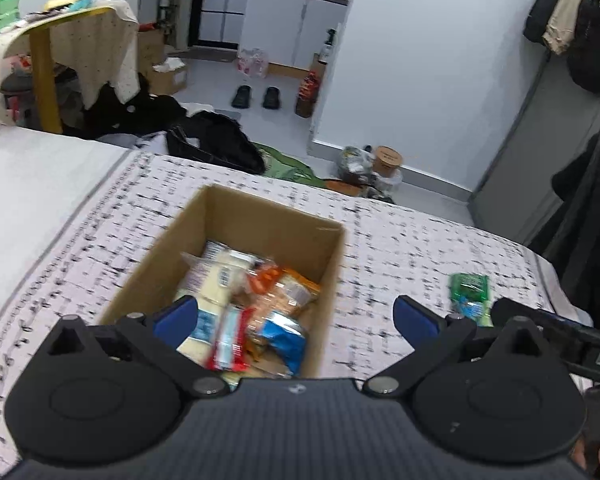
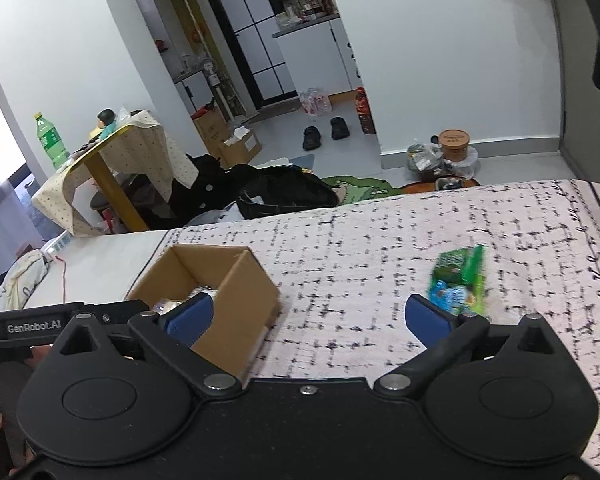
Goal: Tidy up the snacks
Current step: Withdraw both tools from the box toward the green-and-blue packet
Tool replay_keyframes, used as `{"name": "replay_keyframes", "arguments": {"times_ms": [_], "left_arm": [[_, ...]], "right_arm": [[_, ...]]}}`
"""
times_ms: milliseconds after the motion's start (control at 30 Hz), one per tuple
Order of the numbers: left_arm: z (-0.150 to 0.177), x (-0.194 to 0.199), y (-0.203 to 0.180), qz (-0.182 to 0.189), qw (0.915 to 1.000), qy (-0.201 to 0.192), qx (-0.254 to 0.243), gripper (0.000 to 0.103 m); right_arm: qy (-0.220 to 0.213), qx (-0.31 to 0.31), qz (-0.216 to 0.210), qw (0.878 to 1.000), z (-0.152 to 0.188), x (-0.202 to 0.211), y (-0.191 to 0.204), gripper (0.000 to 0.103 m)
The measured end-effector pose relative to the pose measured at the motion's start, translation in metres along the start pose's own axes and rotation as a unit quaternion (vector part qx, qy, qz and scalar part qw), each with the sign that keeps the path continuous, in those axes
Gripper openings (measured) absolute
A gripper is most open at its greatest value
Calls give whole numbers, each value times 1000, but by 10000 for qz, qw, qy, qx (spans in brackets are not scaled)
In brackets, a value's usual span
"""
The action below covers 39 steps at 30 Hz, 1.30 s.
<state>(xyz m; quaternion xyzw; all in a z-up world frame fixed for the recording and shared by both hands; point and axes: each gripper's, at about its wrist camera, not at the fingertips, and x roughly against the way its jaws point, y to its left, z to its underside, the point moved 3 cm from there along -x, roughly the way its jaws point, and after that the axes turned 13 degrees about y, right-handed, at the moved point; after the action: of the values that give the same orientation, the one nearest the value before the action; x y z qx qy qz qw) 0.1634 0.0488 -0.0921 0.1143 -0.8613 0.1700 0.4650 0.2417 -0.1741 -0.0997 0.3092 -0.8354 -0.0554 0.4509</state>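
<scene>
An open cardboard box sits on the patterned bedspread and holds several snack packets. My left gripper hovers over the box's near end, open and empty. A green and blue snack packet lies on the bedspread to the right of the box. In the right wrist view the box is at the left and the green packet lies just beyond the right finger. My right gripper is open and empty above the bedspread between them.
The bed's patterned cover ends at a far edge; beyond it lie dark bags and clothes on the floor. A small draped table with a green bottle stands at the far left. The other gripper's handle crosses at the right.
</scene>
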Motion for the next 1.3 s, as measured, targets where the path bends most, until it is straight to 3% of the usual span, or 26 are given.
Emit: {"name": "replay_keyframes", "arguments": {"times_ms": [500, 733, 1033, 1300], "left_arm": [[4, -7, -50, 241, 9992, 91, -321, 103], [5, -22, -73, 468, 9972, 135, -570, 101], [-2, -44, -101, 811, 9939, 173, -730, 95], [-5, -68, -125, 955, 9919, 269, -792, 92]], "right_arm": [[-27, -324, 318, 9990, 17, 12, -48, 102], [17, -548, 378, 9978, 18, 10, -65, 83], [65, -694, 559, 9960, 11, 14, -84, 69], [198, -757, 799, 9937, -6, 21, -101, 67]]}}
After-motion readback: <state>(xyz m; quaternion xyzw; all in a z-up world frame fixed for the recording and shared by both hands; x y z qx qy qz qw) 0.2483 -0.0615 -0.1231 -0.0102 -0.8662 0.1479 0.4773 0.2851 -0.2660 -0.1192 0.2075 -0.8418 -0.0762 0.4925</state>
